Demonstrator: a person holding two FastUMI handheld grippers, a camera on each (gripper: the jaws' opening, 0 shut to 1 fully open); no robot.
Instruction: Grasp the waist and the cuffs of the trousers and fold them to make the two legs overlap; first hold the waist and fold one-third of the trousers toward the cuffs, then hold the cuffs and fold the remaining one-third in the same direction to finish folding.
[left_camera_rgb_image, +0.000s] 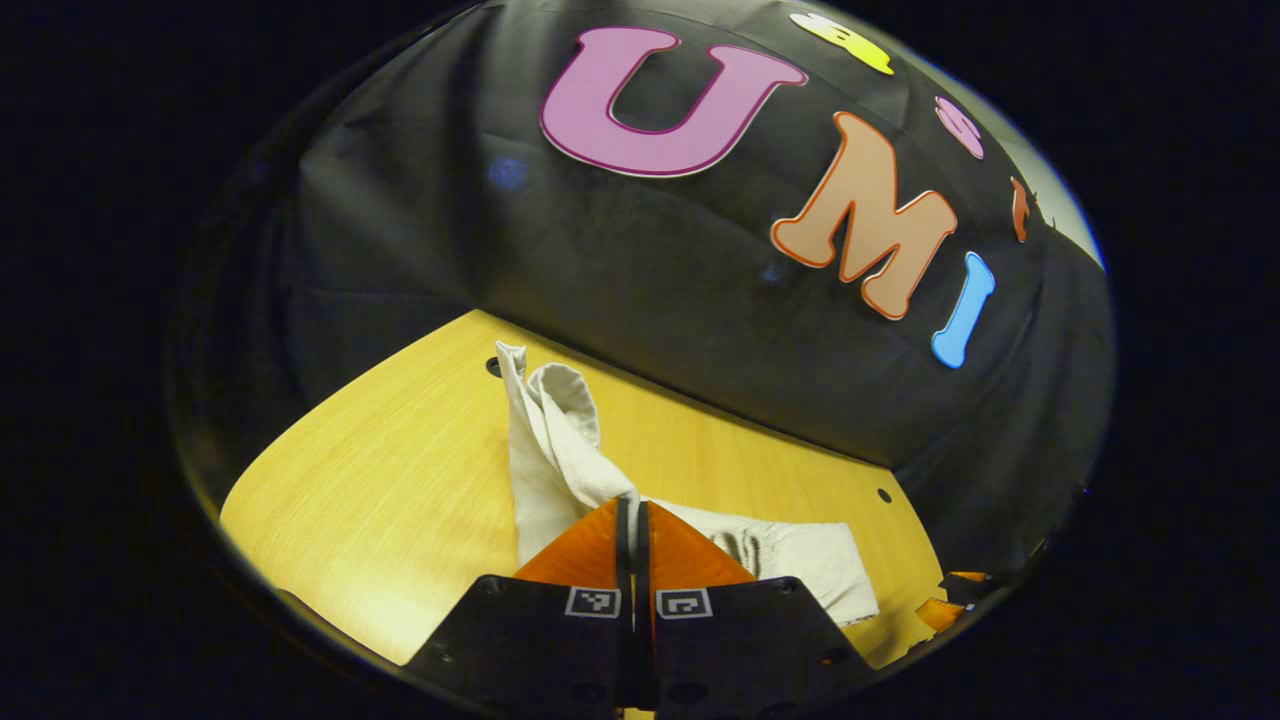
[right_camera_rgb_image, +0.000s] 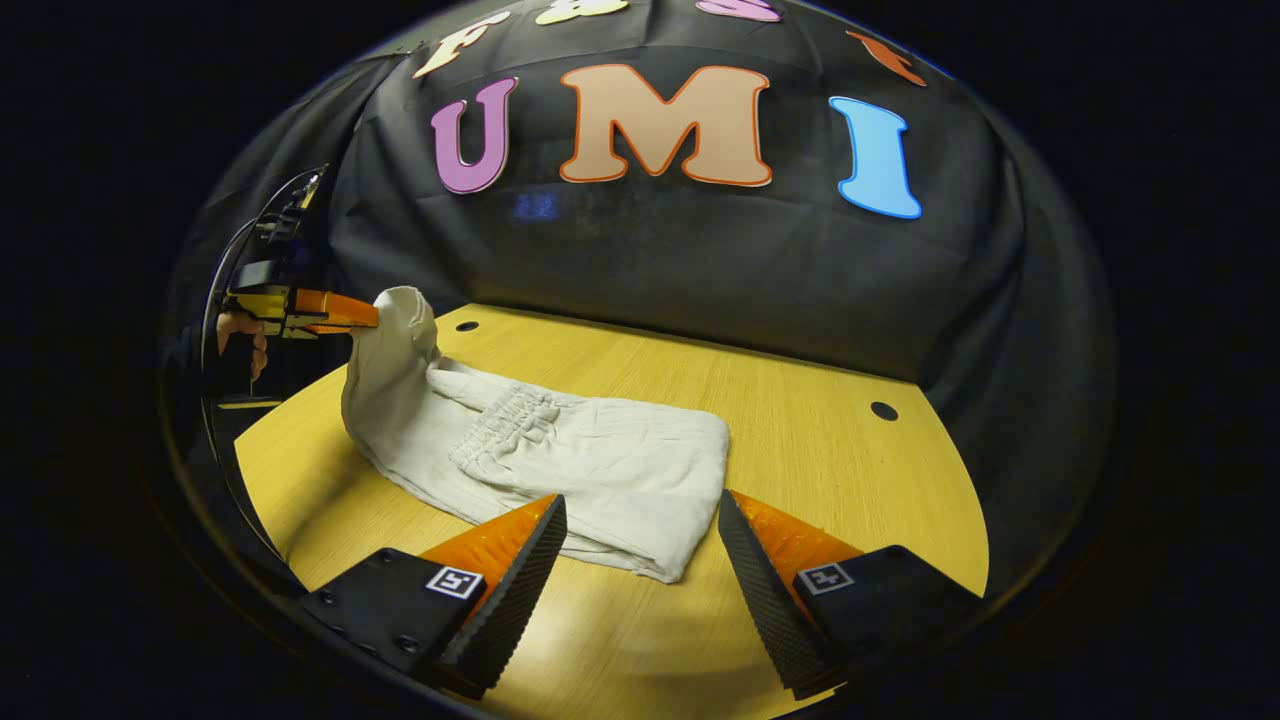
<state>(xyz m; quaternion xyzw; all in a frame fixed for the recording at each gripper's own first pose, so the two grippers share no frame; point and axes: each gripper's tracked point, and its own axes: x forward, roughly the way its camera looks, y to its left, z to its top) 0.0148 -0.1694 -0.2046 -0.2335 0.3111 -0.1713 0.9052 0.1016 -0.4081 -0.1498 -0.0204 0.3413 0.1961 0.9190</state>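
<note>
Now | left tool (left_camera_rgb_image: 632, 520) pinching lifted trousers (right_camera_rgb_image: 560, 460) | right tool (right_camera_rgb_image: 640, 560) agape, unladen | wooden table (right_camera_rgb_image: 820, 430).

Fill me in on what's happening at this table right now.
A person is folding a pair of pale trousers on a wooden table with two handheld grippers. The left gripper is shut on one end of the trousers and holds it lifted off the table, in the right gripper view at the far left. The rest lies on the table, with the gathered waistband on top. The right gripper is open above the near edge of the cloth, holding nothing.
</note>
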